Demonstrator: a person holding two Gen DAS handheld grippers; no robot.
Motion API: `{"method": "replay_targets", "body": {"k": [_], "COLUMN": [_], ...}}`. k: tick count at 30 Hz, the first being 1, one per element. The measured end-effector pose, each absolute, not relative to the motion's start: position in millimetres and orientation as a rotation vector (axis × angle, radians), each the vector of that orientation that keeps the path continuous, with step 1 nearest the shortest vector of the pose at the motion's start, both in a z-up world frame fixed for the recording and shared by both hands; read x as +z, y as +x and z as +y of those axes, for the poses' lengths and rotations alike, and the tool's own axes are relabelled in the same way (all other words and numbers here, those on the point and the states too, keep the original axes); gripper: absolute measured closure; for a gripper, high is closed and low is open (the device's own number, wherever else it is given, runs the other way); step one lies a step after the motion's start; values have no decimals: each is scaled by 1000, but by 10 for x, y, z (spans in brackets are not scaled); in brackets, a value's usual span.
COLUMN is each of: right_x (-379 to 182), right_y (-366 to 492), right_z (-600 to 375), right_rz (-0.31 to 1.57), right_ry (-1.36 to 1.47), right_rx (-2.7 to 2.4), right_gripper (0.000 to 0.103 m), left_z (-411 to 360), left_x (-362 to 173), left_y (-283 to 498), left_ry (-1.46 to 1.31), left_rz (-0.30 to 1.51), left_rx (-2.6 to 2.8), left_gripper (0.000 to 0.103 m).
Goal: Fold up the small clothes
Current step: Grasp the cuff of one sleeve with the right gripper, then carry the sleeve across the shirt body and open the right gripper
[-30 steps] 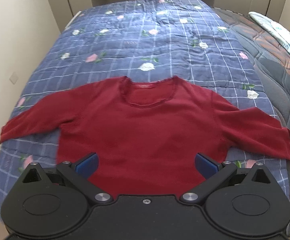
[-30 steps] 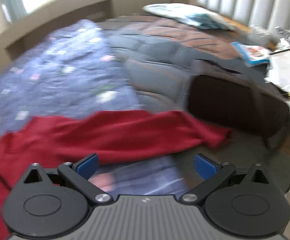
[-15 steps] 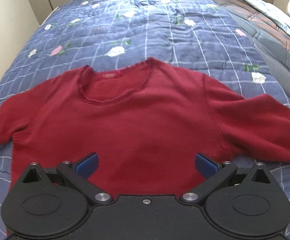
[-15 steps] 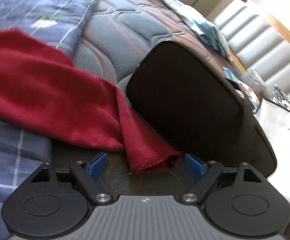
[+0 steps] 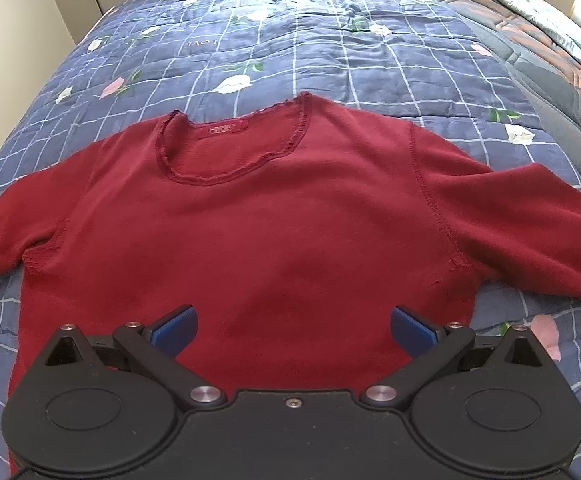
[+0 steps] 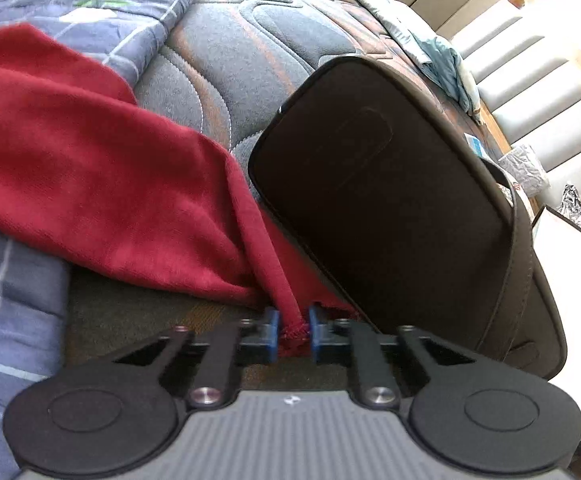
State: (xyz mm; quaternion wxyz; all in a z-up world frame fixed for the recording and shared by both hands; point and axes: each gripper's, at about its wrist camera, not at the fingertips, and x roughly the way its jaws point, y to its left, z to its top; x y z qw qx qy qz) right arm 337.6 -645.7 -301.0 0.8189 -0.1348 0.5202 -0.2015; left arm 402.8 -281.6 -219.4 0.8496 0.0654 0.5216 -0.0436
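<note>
Step in hand, by judgement: first fold, right sleeve.

Red sweater (image 5: pixel 250 232): spread flat, front up, on blue checked quilt (image 5: pixel 330 48); neckline toward far end of bed, both sleeves out to the sides. Right sleeve (image 6: pixel 102 184): draped off the quilt edge onto grey mattress pad (image 6: pixel 218 52), cuff lying just beside black bag (image 6: pixel 390 216).

Right gripper (image 6: pixel 293 334): clamped onto the sleeve cuff, hem bunched between the blue pads (image 6: pixel 271 332).

Left gripper (image 5: pixel 292 330): spread wide, nothing between the fingers, poised over the lower body of the sweater near the hem; contact with the cloth not determinable.

Next move, by judgement: lift cuff clear of the bag, carry across toward the chest, lay sleeve flat over the body. Keep grip firm; knit likely to stretch and sag. Use left gripper to pin or take the hem so the body does not drag.

Risk: cuff snagging on the bag edge; body shifting on the quilt.
</note>
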Motion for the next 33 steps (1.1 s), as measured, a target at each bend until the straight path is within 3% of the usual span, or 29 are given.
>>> {"method": "replay_targets", "body": {"k": [12,20,27,33], "right_x": [-1442,-833,-834,-1320], "right_y": [3239,3602,4182,4596], "right_z": [-6048,-5196,-4086,-3122], "right_rz": [960,843,819,910], "right_ry": [186,410,467,400], "right_rx": [-68,128,261,308], "right_gripper": [93,93,93,93], "left_z": [-2540,-2051,-1313,-735], "left_x": [-2142,-1935,-1841,-1856], "left_y": [4028,4087,4169,4230], "left_ry": [97,69,38,44], "left_rz": [1075,1037,1035,1044], "left_rx": [-145,-172,-126,-72], "left_gripper": [1,1,1,1]}}
